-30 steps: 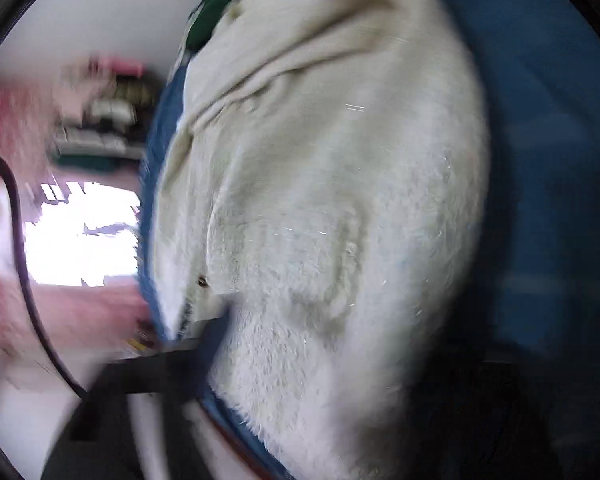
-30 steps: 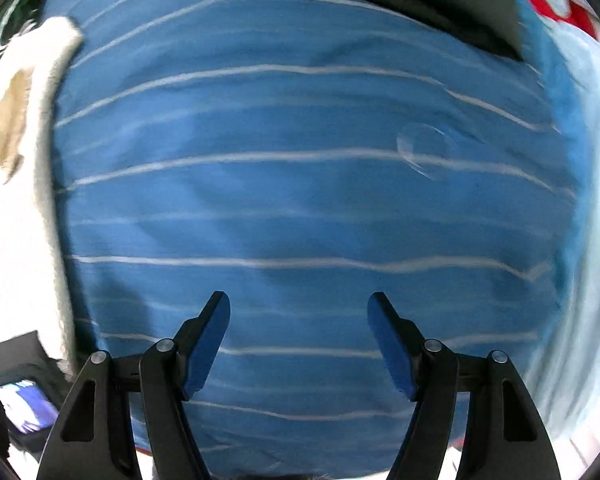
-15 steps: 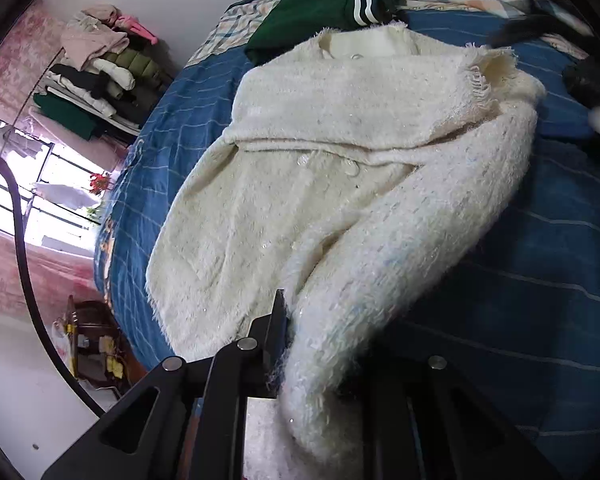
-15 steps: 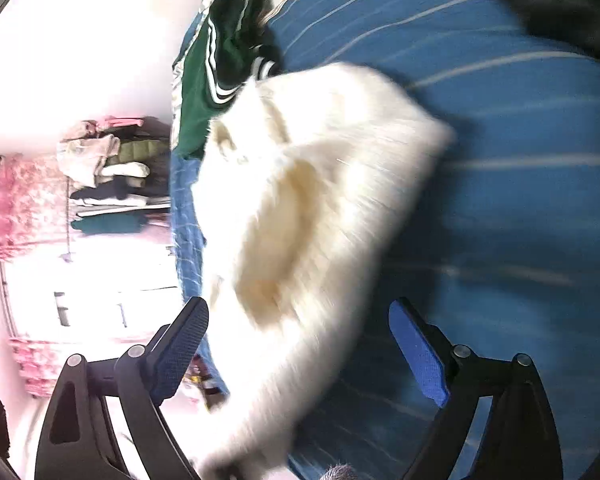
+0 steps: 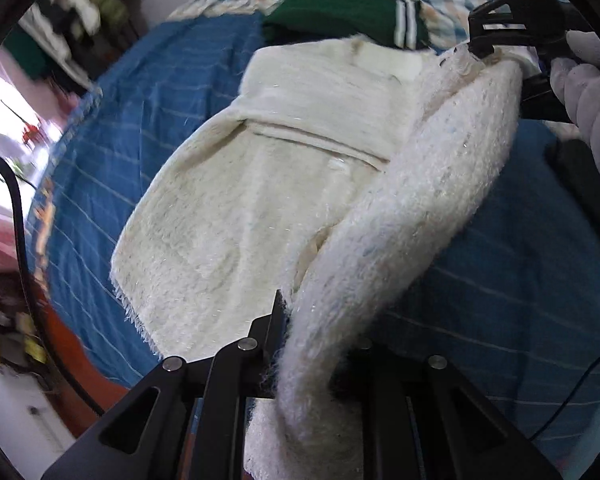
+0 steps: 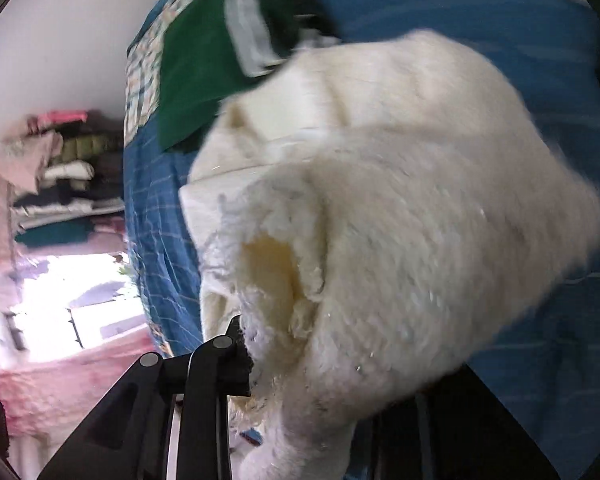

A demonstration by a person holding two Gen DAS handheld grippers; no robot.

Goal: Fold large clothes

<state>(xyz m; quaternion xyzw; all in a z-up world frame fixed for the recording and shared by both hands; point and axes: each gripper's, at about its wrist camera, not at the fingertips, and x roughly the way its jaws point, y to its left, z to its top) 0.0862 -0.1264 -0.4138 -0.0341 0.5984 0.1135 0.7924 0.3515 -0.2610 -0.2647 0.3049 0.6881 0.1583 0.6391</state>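
Cream fleece jacket point(image 5: 260, 208) spread on blue striped bedspread point(image 5: 148, 112), lower hem toward bed edge, collar end up near folded dark green garment with white stripes point(image 5: 340, 12). One side of jacket raised off bed as long thick roll, running from lower centre of left wrist view up to top right.

Left gripper point(image 5: 312, 344): clenched on near end of raised roll; fleece bunched between jaws and spilling over them toward camera. One finger visible beside fabric, the other hidden behind it.

Right gripper point(image 5: 496, 40): at far end of same roll, near collar or shoulder; gloved hand point(image 5: 588, 92) on its handle. Jaws closing, fleece between them. In right wrist view, jacket fills frame, frayed edge and inner lining point(image 6: 272, 272) sitting right at left finger point(image 6: 236, 344); right finger buried under pile, so firmness of grip not confirmed.

Reading of hold: both ends of one side edge pinched and lifted together, likely to carry that side over the jacket body for a lengthwise fold. Two-point hold keeps heavy edge straight; slack middle sags slightly.

Green garment placed beyond jacket, apart from fold area, touching or just overlapped by collar; cannot tell which.

Writing, brands, labels: none legible on jacket, bedspread or green garment. Stacked clothes point(image 6: 60, 168) on shelf in background, blurred, no text readable.
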